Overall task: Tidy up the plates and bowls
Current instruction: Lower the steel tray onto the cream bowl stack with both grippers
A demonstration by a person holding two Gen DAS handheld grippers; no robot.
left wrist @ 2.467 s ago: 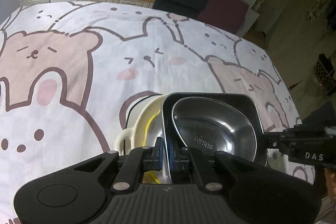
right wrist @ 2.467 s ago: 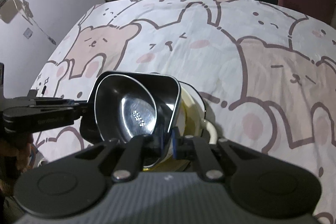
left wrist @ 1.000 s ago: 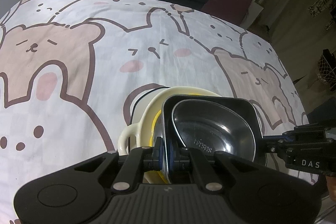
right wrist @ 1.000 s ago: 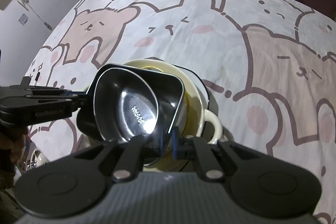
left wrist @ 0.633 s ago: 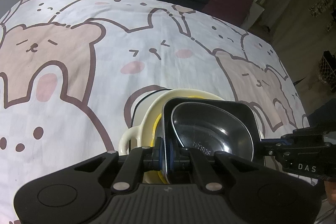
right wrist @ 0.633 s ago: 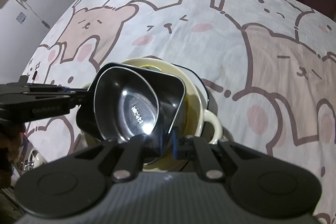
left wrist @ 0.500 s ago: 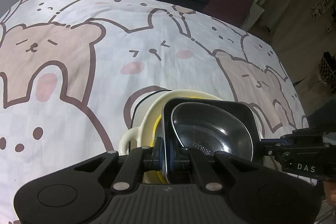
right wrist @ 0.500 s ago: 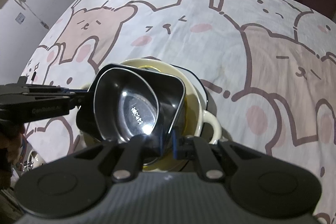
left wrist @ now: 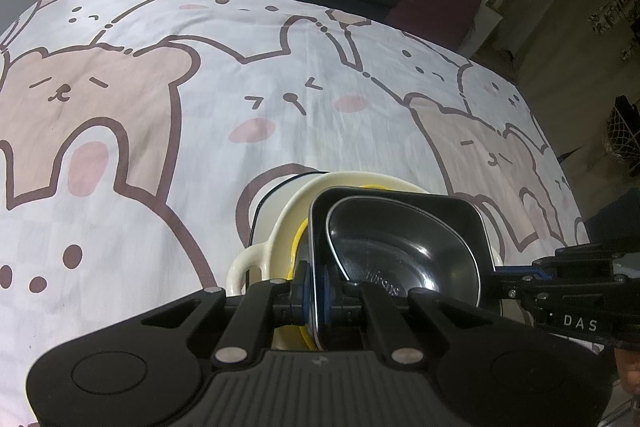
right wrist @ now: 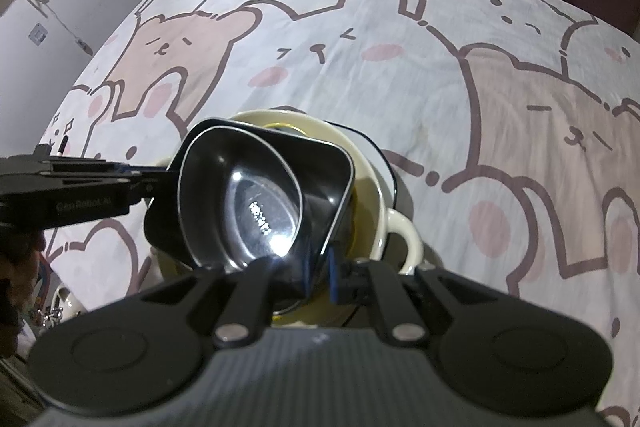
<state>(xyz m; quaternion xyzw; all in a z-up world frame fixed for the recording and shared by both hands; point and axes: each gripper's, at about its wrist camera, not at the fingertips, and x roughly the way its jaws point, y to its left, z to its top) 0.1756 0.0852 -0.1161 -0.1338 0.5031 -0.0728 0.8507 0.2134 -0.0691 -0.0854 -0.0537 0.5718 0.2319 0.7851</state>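
Cream bowl (left wrist: 280,227) sits beneath the black dish (left wrist: 440,219) on bear-print cloth (left wrist: 160,187).

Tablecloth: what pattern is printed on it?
The tablecloth is white with cartoon bears and bunnies, brown outlines and pink cheeks; right wrist view shows it best.

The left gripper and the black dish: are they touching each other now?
Touching. In the left wrist view the left gripper has its blue pads closed on the rim of the black dish, one pad on each side, with no gap visible.
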